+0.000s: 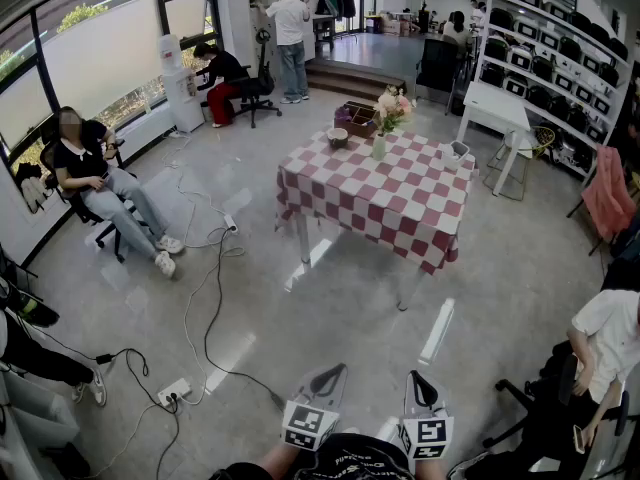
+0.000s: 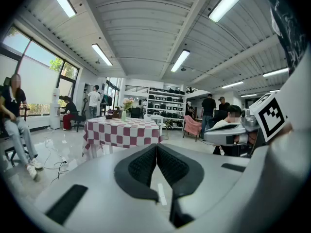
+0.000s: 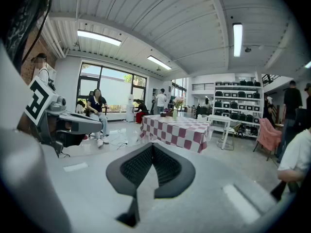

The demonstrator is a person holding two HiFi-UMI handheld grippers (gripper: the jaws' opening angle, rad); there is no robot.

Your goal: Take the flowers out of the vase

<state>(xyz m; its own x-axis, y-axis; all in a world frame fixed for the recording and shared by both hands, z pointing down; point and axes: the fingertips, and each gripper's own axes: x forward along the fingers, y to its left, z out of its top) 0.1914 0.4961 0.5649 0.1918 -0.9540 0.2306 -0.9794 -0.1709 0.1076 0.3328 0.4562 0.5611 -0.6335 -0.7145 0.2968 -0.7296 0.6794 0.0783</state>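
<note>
Red-and-white checked cloth covers the table [image 1: 400, 203], which stands in the middle of a pale floor, well apart from the person holding the tools. The left gripper [image 1: 334, 370] and the right gripper [image 1: 421, 378] sit side by side at the bottom edge of the head view, both aimed towards the table. In each gripper view the two dark ribbed pads meet at the tip, so both pairs of jaws are fully closed with nothing between them.

The pale vase [image 1: 379, 149] stands upright near the table's far edge, with a small bowl [image 1: 338, 137] just beside it on the left. The flowers [image 1: 391, 108], pink and cream, rise from its mouth, so the stems' long axis is vertical, judging by how the blooms sit.

The vase lies straight ahead and between the two tool lines. Neither gripper is clearly nearer. The task is not yet begun. The coming move is probably a long forward approach, after which the jaws must open to take the stems from the side.
</note>
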